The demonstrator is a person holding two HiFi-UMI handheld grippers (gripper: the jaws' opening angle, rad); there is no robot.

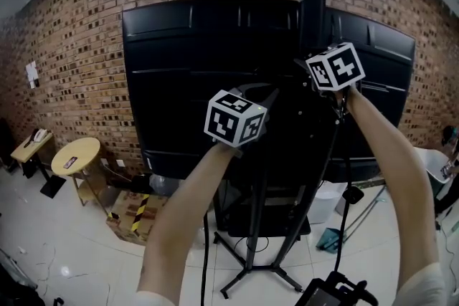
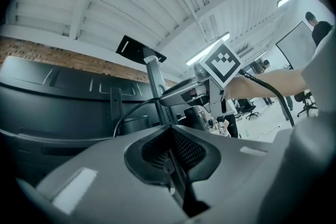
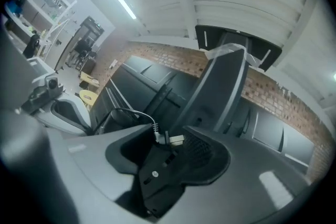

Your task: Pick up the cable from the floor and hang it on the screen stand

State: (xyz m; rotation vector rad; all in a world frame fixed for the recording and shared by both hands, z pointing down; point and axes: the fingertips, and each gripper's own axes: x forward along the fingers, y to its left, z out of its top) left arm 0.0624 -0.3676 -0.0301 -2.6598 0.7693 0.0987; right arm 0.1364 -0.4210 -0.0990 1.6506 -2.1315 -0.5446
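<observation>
Brick wall [image 1: 79, 18] above a white tiled floor [image 1: 57, 247]; left tool [image 2: 169, 131] jaws together, right tool [image 3: 178, 136] clamped on the cable plug [image 3: 167, 139].

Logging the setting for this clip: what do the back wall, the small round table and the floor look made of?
Back wall: brick, matt and rough, with mortar joints showing between courses. Round table: probably wood or laminate, with a smooth pale yellow top. Floor: likely glazed tile, white and glossy, with a light reflection and faint seams.

Thin black cable [image 3: 134, 111], white-collared at its plug, is arching in the air close beside the tall, black, upright screen stand [image 1: 313, 11].
</observation>
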